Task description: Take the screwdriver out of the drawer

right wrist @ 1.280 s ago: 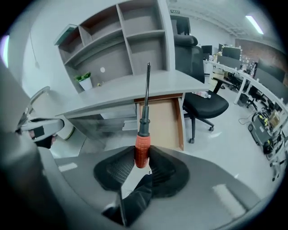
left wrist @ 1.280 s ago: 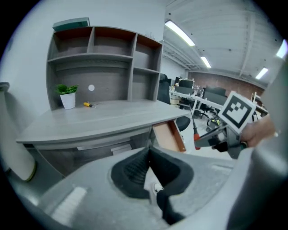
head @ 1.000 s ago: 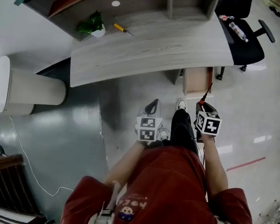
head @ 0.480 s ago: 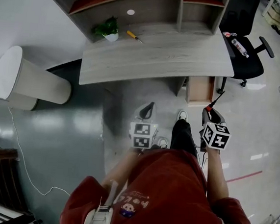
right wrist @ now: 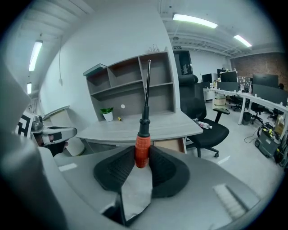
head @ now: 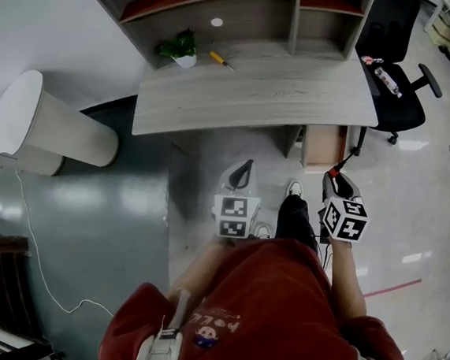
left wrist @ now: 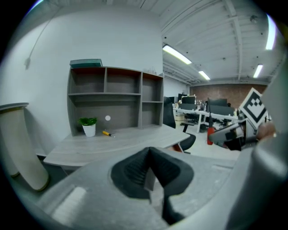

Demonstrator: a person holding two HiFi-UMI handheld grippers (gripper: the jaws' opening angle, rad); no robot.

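Observation:
A screwdriver (right wrist: pixel 142 150) with a red handle and a long black shaft stands up between the pads of my right gripper (right wrist: pixel 142 158), which is shut on the handle. From the head view, the right gripper (head: pixel 334 178) hangs over the floor in front of the desk, the screwdriver (head: pixel 342 163) pointing toward the light wooden drawer (head: pixel 323 145) under the desk's right end. My left gripper (head: pixel 242 171) hovers beside it at the left. Its pads (left wrist: pixel 135 168) meet at the tips with nothing between them.
A curved grey desk (head: pixel 257 91) with a shelf unit carries a potted plant (head: pixel 180 47) and a small yellow-handled tool (head: pixel 221 59). A black office chair (head: pixel 393 81) stands at the right, and a white rounded column (head: pixel 48 130) at the left. The person's feet are on the floor between the grippers.
Both grippers have risen a little, and the right one still holds the screwdriver. The head view has shifted, so the desk sits more central.

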